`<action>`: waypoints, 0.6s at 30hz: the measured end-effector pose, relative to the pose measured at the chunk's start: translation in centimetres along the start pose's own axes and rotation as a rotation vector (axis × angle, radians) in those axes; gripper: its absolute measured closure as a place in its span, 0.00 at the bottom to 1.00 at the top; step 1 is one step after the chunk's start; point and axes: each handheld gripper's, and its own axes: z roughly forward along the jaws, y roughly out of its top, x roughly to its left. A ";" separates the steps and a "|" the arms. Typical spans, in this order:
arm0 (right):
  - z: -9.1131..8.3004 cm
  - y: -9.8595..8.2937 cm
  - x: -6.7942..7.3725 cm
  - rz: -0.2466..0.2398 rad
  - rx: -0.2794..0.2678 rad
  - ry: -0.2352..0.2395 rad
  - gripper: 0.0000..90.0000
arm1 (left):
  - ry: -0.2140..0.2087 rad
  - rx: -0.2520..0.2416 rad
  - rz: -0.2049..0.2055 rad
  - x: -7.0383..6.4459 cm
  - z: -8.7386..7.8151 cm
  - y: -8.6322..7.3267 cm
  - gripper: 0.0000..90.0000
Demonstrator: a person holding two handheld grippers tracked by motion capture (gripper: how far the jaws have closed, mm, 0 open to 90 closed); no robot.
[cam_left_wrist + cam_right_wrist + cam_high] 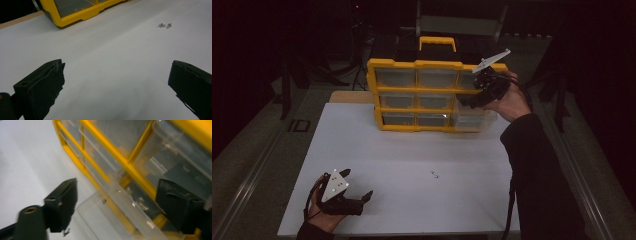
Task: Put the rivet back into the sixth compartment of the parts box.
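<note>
We have the right tongs (469, 101) raised at the right end of the yellow organizer (396, 64), their jaws spread wide and holding nothing, just above the clear drawer (472, 121) that stands pulled out of the bottom row at that end. In the right gripper view the drawer (105, 220) lies below and between the jaws, its open tray reaching out from the cabinet front toward us, with a small piece of hardware inside it that we cannot make out clearly. Our left tongs (354, 197) rest low on the white tabletop (412, 210) at the near left corner, jaws also wide and empty. Two small screws (434, 174) lie on the bare tabletop between the hands; from the left tongs they sit ahead and to the right (165, 25), lying side by side. We judge the left hand nearer to the screws, and the right hand far nearer to the drawer.
</note>
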 end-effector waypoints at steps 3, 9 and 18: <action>0.1 0.3 0.5 -0.004 -0.014 0.010 0.11 | 0.002 0.002 0.002 0.0 -0.1 0.0 0.01; 1.4 0.7 1.9 -0.030 -0.029 0.045 0.11 | 0.001 0.000 0.002 0.0 -0.1 0.0 0.01; 3.0 1.5 4.2 -0.063 -0.025 0.103 0.11 | -0.001 -0.001 0.002 0.0 -0.1 0.0 0.01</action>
